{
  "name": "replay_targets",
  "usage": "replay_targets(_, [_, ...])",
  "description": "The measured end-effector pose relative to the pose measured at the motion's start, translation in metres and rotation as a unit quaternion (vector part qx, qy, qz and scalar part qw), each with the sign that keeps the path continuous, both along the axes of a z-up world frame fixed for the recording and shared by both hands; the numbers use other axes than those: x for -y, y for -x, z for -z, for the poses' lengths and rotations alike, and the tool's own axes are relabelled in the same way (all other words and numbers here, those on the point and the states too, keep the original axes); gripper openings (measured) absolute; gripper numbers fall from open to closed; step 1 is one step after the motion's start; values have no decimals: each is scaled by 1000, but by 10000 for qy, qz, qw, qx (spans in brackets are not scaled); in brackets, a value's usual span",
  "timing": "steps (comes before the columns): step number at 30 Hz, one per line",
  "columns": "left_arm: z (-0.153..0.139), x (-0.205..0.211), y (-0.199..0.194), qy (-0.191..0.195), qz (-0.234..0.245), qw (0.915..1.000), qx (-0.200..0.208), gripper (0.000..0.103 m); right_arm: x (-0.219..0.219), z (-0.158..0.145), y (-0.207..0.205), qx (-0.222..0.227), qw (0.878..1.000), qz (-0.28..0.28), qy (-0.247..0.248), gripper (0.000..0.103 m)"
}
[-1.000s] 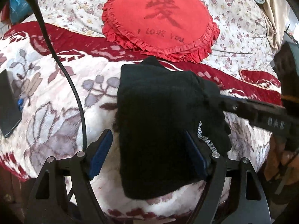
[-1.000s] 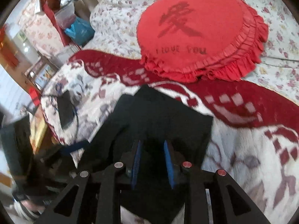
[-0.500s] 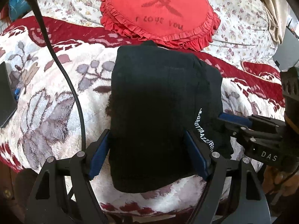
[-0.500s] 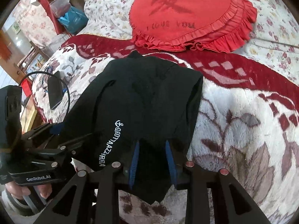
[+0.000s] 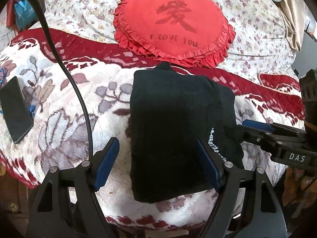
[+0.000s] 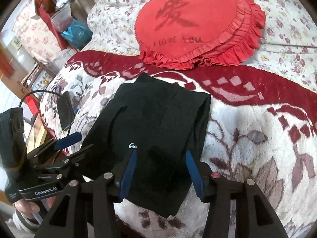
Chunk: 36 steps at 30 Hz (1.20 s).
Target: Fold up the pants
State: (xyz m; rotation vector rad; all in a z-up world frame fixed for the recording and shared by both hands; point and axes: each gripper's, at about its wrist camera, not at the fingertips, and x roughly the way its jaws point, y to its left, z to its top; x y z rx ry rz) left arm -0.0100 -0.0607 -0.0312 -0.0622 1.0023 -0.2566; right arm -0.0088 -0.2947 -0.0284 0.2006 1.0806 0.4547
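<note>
We see the black knit pants [image 5: 178, 130] folded into a thick rectangle with white lettering, lying on the white-and-red floral fleece blanket [image 5: 69, 103] near its front edge. Left gripper [image 5: 158, 164] gapes wide astride them, gripping nothing; right gripper [image 6: 160, 170], jaws just opening, straddles the near end, pads clear.

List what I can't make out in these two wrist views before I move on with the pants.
- Folded black pants: near right edge hidden in the left wrist view by the left gripper's finger.
- White lettering: mostly covered in the right wrist view by the right gripper's finger; its jaws have just been opening.
- Layers underneath the fold: hidden by the top layer, both views.
- Phone screen: dark, unreadable.
</note>
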Motion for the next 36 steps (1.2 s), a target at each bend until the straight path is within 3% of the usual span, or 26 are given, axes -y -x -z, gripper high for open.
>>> replay_targets(4, [0,-1,-2,25,-32,10000,-21,79,-2,4,-6,-88,9999,100,94,50])
replay_targets(11, [4,-8,-9,186,-124,9996,-158,79,4,19,-13,-290,9990,156,-302,49])
replay_targets(12, [5,-8,-9,225,-134,9995,-194,79,3,21,-15,-240,9990,102,-374,37])
replay_targets(14, [6,-7,-10,245,-115,9994,-235,79,2,22,-15,-159,9989,84,-427,24])
replay_targets(15, [6,-6,-9,235,-99,9994,-235,79,2,21,-15,-106,9990,63,-421,13])
replay_targets(18, [7,-3,-9,233,-32,9994,-261,79,1,12,-7,21,9989,-93,-452,4])
replay_targets(22, [11,3,-8,278,37,9991,-312,79,3,-2,4,232,9991,-219,-267,4])
replay_targets(25, [17,8,-8,236,72,9990,-385,79,10,5,-1,67,9989,-77,-461,4])
replay_targets(29, [16,5,-7,268,53,9989,-384,79,17,17,-4,-221,9975,50,-664,14])
replay_targets(36, [23,6,-7,283,19,9983,-510,79,1,29,-5,-143,9979,-175,-603,15])
